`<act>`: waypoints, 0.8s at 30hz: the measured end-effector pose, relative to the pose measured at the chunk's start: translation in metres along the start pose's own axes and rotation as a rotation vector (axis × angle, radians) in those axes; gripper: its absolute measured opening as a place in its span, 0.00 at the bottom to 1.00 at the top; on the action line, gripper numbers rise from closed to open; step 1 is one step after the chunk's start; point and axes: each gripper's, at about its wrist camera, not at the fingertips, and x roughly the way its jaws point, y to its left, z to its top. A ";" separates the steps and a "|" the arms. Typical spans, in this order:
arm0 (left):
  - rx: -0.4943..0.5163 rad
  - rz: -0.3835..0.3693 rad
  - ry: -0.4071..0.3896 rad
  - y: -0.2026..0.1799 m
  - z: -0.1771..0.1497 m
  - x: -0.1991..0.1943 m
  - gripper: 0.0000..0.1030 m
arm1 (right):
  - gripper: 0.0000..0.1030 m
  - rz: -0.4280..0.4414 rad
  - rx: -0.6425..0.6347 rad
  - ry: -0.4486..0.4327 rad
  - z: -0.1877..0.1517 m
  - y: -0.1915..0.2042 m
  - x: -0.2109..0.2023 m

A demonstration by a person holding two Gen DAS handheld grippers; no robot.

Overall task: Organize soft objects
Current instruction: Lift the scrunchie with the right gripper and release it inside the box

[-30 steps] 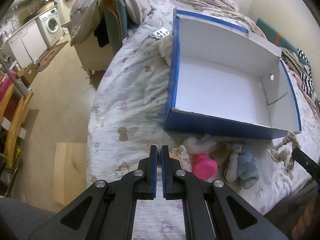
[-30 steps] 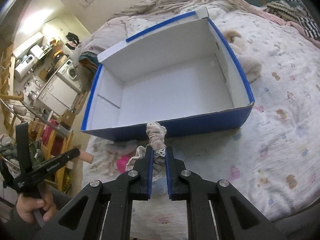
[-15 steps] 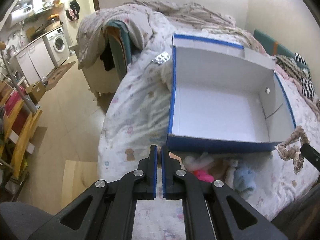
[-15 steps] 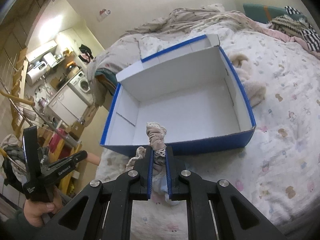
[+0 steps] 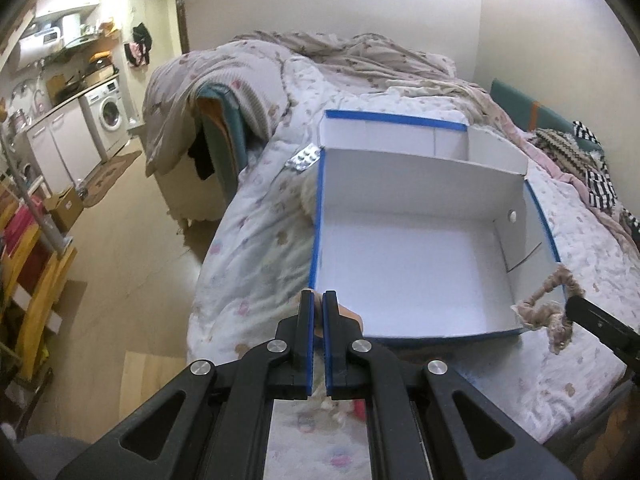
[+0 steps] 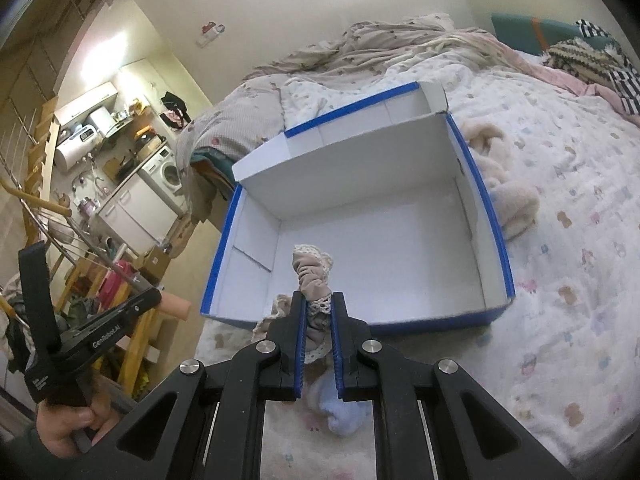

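A blue box with a white inside point(image 5: 400, 264) point(image 6: 380, 240) lies open on the bed. My right gripper point(image 6: 318, 300) is shut on a beige lace-trimmed scrunchie point(image 6: 312, 276), lifted over the box's near wall. The left wrist view shows that scrunchie point(image 5: 544, 308) dangling at the box's right front corner. My left gripper point(image 5: 318, 300) is shut, with a small peach-coloured piece point(image 5: 348, 314) pinched at its tips, near the box's left front corner. The same peach-coloured piece point(image 6: 176, 306) sticks out of it in the right wrist view. A light blue soft item point(image 6: 340, 408) lies on the bed under my right gripper.
A cream fluffy item point(image 6: 508, 196) lies against the box's right wall. A blister pack point(image 5: 304, 158) rests at the far left corner. A crumpled duvet point(image 5: 340, 60) covers the bed's far end. The bed's edge drops to the floor point(image 5: 132, 240) on the left.
Both grippers have risen with what they hold, and the box now shows lower in both views. The soft items on the bed near the box's front have slid under the grippers.
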 end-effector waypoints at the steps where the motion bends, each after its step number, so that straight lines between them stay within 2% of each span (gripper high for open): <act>1: 0.005 -0.003 -0.003 -0.003 0.002 0.000 0.04 | 0.13 0.001 -0.001 -0.002 0.003 0.000 0.001; 19: 0.126 -0.051 -0.070 -0.052 0.070 0.022 0.04 | 0.13 -0.049 -0.081 0.012 0.059 -0.008 0.043; 24: 0.152 -0.071 -0.043 -0.067 0.073 0.048 0.04 | 0.13 -0.071 -0.070 0.036 0.063 -0.020 0.064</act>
